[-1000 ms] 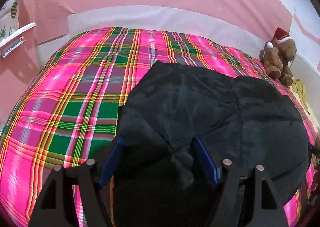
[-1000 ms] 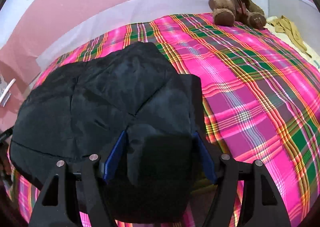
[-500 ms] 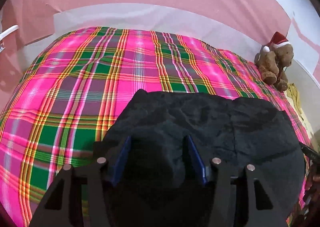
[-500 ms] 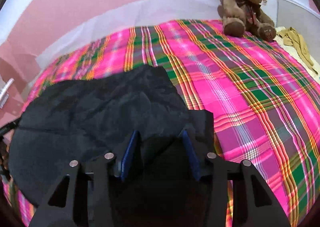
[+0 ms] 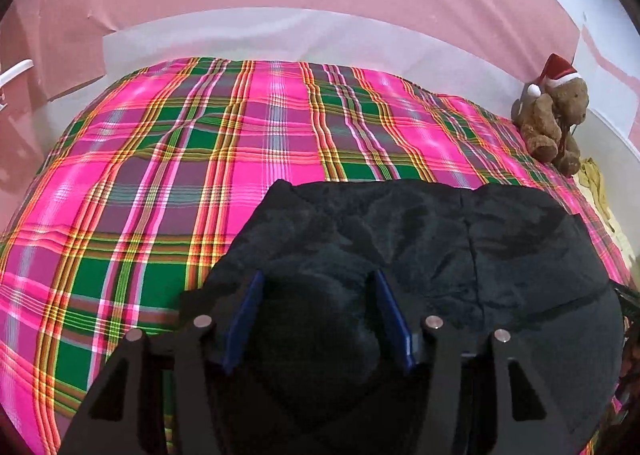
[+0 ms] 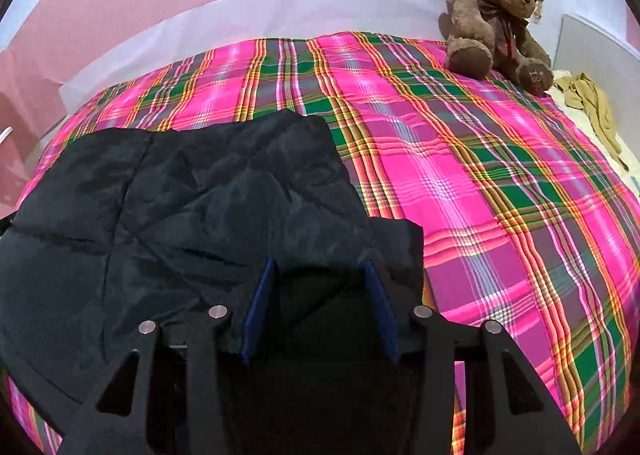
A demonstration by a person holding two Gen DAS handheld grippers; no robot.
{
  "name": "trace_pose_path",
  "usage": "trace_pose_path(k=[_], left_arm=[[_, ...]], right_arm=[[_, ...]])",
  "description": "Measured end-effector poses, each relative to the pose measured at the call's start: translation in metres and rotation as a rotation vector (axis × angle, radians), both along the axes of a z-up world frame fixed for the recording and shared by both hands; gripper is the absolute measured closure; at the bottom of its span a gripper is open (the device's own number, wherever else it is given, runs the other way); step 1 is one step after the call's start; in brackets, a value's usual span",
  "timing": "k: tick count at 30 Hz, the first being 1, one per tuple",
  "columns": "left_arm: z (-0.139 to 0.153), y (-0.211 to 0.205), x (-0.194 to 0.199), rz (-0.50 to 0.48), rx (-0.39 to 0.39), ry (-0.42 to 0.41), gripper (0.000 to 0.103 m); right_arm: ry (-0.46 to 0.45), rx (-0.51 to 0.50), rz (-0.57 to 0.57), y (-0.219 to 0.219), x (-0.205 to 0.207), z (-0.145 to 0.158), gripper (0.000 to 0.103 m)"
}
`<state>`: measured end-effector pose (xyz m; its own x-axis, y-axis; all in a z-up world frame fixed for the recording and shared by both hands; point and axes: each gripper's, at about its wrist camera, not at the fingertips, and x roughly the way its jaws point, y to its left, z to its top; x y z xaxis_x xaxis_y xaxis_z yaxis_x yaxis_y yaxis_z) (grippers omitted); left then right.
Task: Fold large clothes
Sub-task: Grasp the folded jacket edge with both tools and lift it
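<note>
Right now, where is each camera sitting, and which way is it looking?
Left wrist view: sits on the left gripper, looks forward over the black garment and plaid blanket to the pink wall; its blue-padded fingers show.
Right wrist view: sits on the right gripper, looks over the same garment's right side toward the teddy bear; its fingers show.
Both share the garment, the blanket, the bear and the yellow cloth.
</note>
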<state>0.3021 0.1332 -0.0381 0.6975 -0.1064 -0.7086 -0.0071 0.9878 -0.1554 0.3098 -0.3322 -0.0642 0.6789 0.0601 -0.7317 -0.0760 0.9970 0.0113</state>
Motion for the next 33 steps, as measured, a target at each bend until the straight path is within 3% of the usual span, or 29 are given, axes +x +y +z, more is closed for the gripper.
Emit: trace_pose_path(k=[6, 17, 26, 33], left_arm=[[0.013, 0.000, -0.005, 0.006, 0.024, 0.000, 0.043], [0.039, 0.044, -0.049, 0.048, -0.044, -0.057, 0.044], [0.007, 0.063, -0.083, 0.041, -0.091, 0.005, 0.043], [-0.015, 0.059, -0.054, 0.012, -0.167, 0.054, 0.037]], right_arm=[[-0.017, -0.038, -0.006, 0.001, -0.009, 0.011, 0.055], [-0.058, -0.012, 0.012, -0.007, -0.049, 0.034, 0.049], [0.011, 0.145, 0.004, -0.034, -0.076, 0.014, 0.045], [0.051, 0.217, 0.021, -0.035, -0.059, 0.006, 0.042]])
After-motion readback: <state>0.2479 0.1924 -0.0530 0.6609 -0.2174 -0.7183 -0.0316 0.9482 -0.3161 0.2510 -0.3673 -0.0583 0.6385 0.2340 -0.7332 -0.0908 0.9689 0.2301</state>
